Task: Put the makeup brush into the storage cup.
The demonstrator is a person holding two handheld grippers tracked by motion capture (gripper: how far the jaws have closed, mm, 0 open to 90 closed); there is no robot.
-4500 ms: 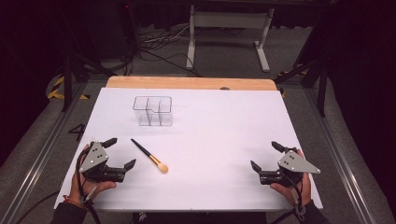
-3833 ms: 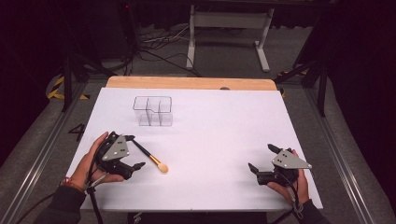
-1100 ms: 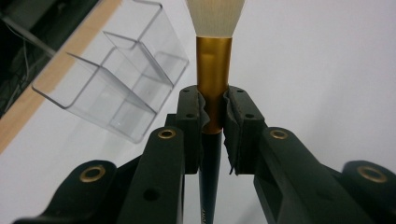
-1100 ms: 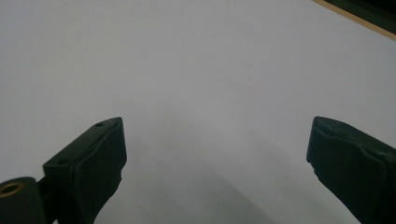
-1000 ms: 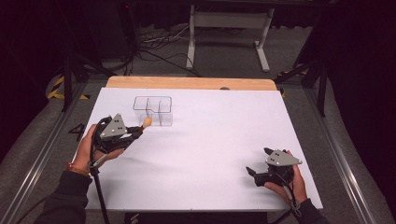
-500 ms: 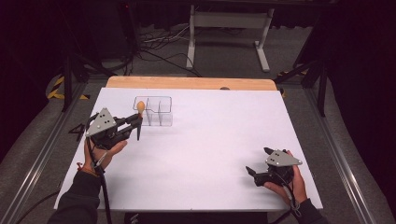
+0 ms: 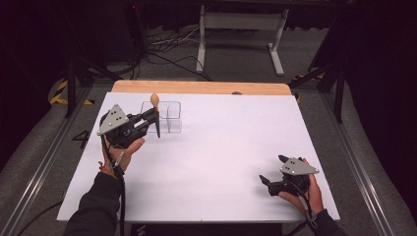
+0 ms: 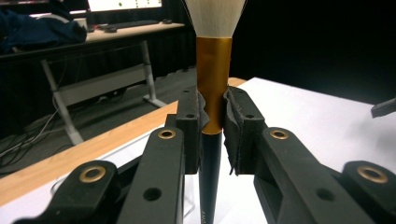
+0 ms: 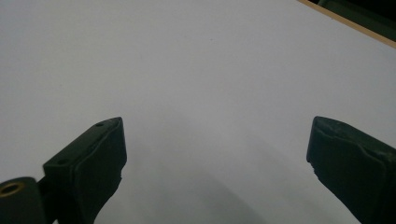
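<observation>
A makeup brush (image 7: 155, 101) with a black handle, gold ferrule and pale bristle head stands upright, bristles up, with my left gripper (image 7: 153, 116) shut on it. In the left gripper view the two pads (image 8: 240, 116) clamp the gold ferrule (image 8: 213, 70) where it meets the handle. The brush is held at the left front corner of a clear divided organiser (image 7: 169, 118) at the back left of the table; its lower tip hangs in front of the organiser's wall. My right gripper (image 7: 272, 169) rests open on the white sheet at the front right, its jaws wide apart (image 9: 215, 154) with nothing between them.
A white sheet (image 7: 221, 147) covers the table, with a wooden strip (image 7: 196, 87) along the far edge. Beyond the table are a dark floor, cables and a white stand leg (image 7: 201, 39).
My left gripper took the brush off the sheet, carried it back to the organiser and turned it upright, bristles up. The right gripper has barely shifted.
</observation>
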